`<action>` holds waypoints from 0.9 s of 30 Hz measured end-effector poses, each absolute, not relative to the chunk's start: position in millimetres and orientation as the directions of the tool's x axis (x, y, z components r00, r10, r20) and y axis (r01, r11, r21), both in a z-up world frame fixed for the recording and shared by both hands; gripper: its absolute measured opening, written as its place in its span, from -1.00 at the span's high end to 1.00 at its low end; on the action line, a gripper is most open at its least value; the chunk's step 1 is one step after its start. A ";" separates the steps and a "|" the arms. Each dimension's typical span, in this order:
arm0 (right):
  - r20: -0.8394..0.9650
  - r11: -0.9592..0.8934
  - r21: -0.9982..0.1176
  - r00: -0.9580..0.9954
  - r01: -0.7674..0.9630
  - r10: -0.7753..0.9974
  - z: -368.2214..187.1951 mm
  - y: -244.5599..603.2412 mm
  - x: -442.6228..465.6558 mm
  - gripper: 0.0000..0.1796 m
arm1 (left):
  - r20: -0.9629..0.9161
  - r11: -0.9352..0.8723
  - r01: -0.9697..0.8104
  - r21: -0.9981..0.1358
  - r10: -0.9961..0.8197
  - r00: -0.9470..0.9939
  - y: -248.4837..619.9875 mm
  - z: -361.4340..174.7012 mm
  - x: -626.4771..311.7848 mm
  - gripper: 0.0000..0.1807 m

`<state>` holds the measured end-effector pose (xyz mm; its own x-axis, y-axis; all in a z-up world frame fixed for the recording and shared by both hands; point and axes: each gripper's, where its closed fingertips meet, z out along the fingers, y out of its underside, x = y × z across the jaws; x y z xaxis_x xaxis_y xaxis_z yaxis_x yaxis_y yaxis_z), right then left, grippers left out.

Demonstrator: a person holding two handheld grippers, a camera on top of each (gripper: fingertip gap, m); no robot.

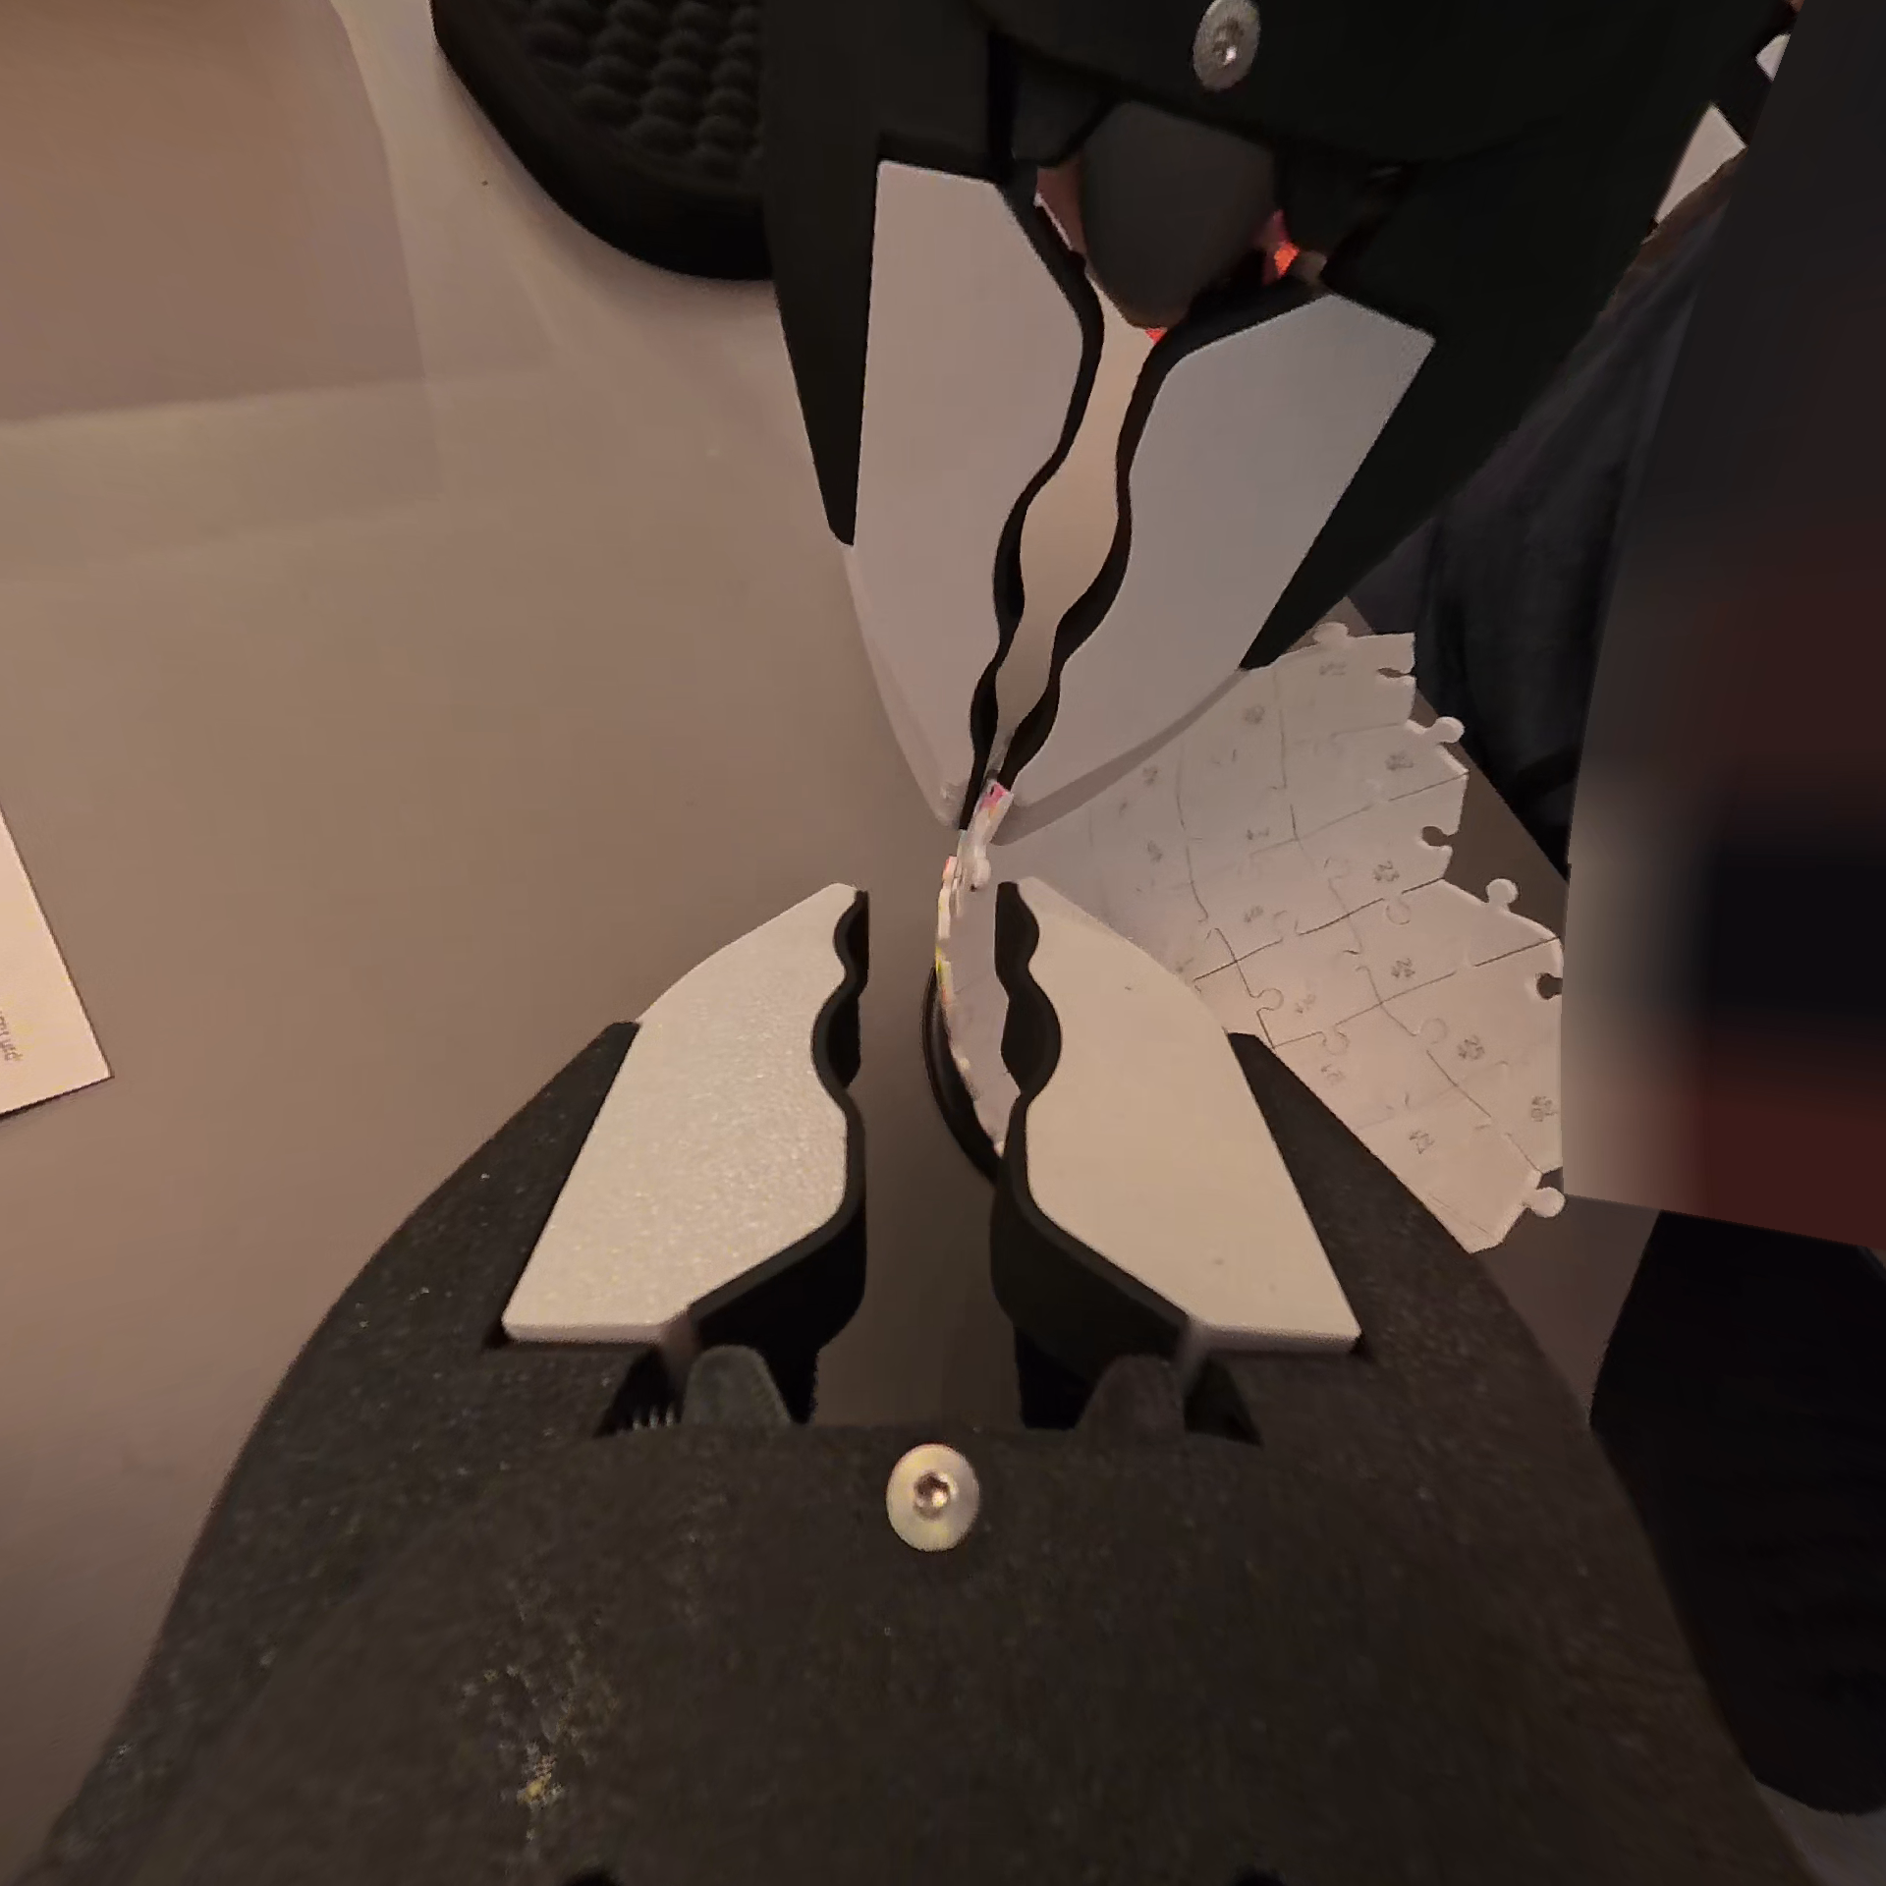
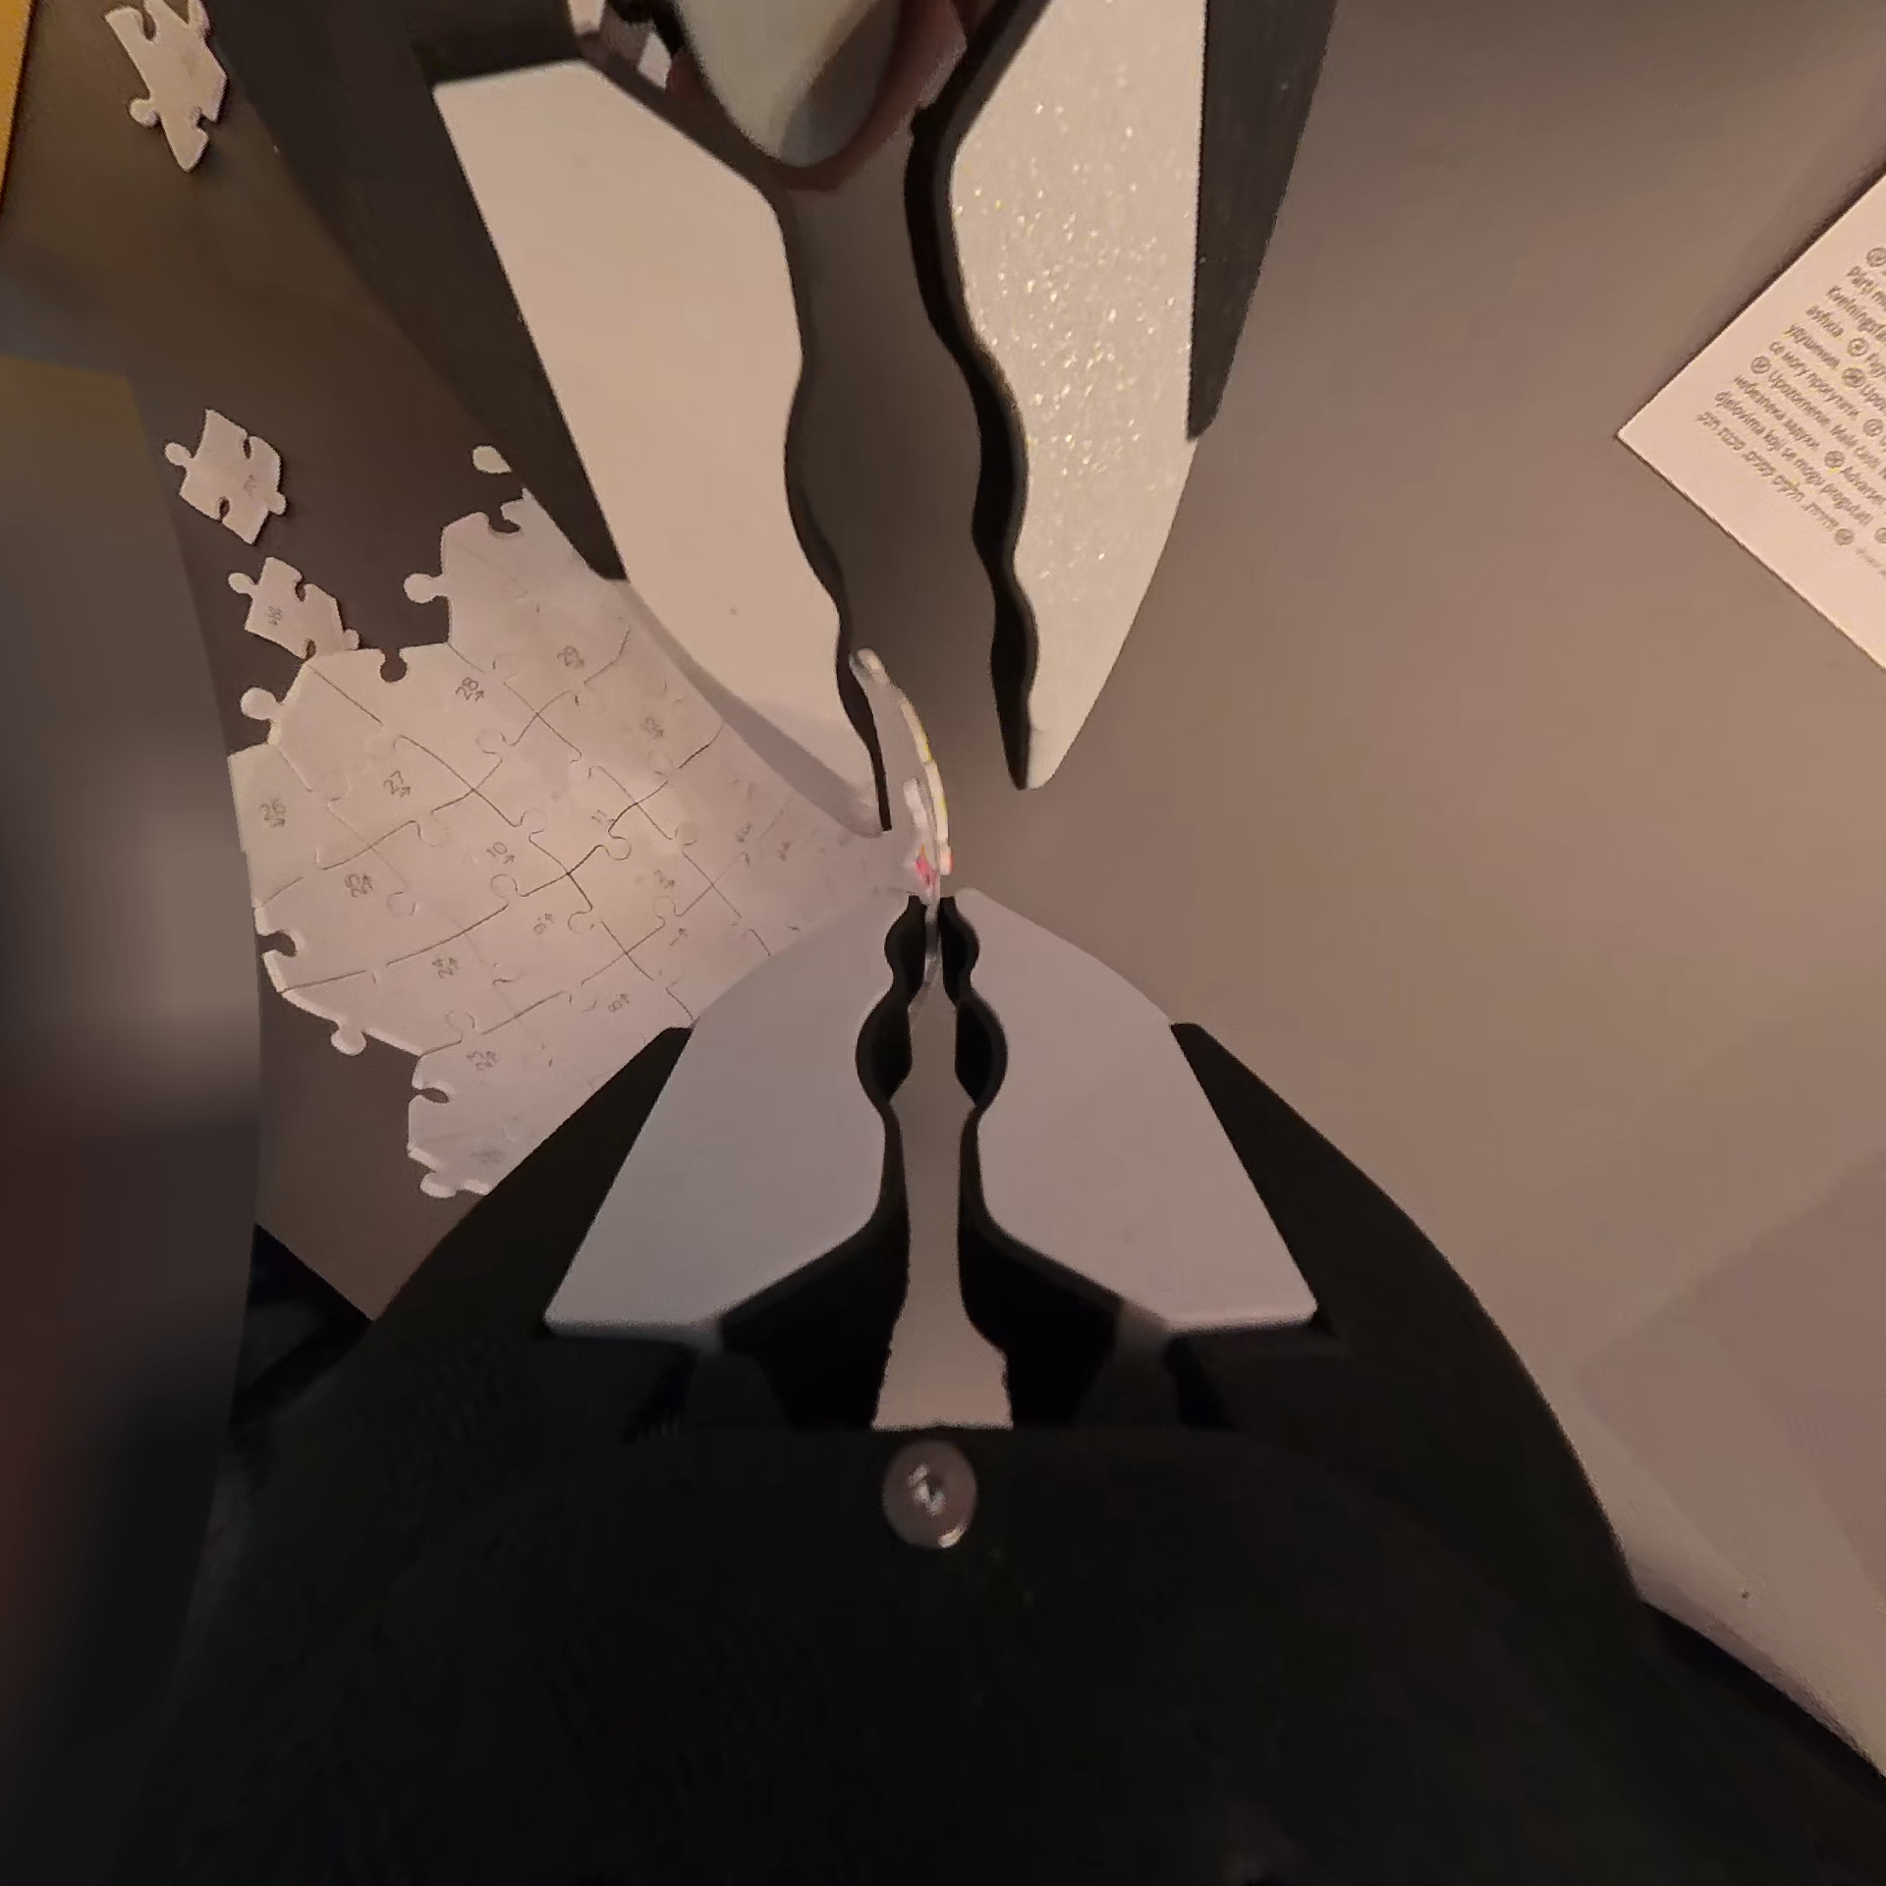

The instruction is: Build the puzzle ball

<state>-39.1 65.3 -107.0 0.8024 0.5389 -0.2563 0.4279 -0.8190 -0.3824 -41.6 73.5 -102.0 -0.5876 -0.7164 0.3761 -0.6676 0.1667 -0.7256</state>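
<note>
Bare table [image 1: 408,663] left; puzzle shell [image 1: 1378,970] right.

My left tongs [image 1: 934,898] stand parted, tips level and pointing forward. My right tongs [image 2: 924,903] face them tip to tip, pinched nearly together (a thin edge sits between the tips). Seen from the left wrist, the right tongs [image 1: 988,806] come down steeply.

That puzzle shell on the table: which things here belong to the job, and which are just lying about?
Part of the job:
- curved puzzle shell
- loose pieces
- left hand-held gripper, open around the shell's edge
- right hand-held gripper, pinching the same edge

Lying about:
- printed leaflet
- black textured object
</note>
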 end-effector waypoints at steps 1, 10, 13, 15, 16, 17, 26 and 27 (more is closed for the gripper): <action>-0.257 -0.820 -0.380 0.802 0.429 0.539 -106.8 65.4 -39.1 0.96 | 0.376 0.171 -0.671 -0.721 -0.716 -0.588 73.5 -102.9 -41.5 0.77; -0.254 -0.820 -0.369 0.801 0.438 0.542 -108.0 65.2 -37.3 0.96 | 0.378 0.203 -0.678 -0.707 -0.702 -0.604 71.4 -105.8 -41.1 0.87; -0.254 -0.821 -0.369 0.803 0.435 0.540 -107.7 65.7 -36.1 0.95 | 0.370 0.211 -0.668 -0.714 -0.696 -0.615 69.8 -105.3 -41.3 0.97; -0.261 -0.822 -0.371 0.801 0.432 0.538 -107.3 65.4 -35.8 0.95 | 0.372 0.207 -0.669 -0.714 -0.697 -0.613 69.7 -105.2 -41.1 0.97; -0.263 -0.823 -0.373 0.802 0.429 0.537 -107.1 65.7 -35.5 0.95 | 0.374 0.206 -0.671 -0.712 -0.697 -0.612 69.7 -105.2 -41.1 0.97; -0.267 -0.823 -0.374 0.801 0.427 0.536 -106.6 65.9 -35.3 0.95 | 0.375 0.206 -0.671 -0.712 -0.697 -0.611 69.9 -105.4 -40.9 0.97; -0.284 -0.813 -0.413 0.790 0.410 0.543 -102.1 70.6 -34.3 0.96 | 0.364 0.215 -0.668 -0.713 -0.700 -0.614 70.1 -106.0 -40.4 0.97; -0.279 -0.810 -0.414 0.789 0.415 0.547 -102.2 70.6 -34.2 0.96 | 0.367 0.212 -0.669 -0.713 -0.700 -0.613 70.1 -106.1 -40.3 0.97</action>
<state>-34.2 70.6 -102.2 0.7890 0.5471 -0.2794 0.4150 -0.8101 -0.4142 -40.3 70.1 -106.1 -0.6131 -0.6996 0.3670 -0.6685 0.2119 -0.7128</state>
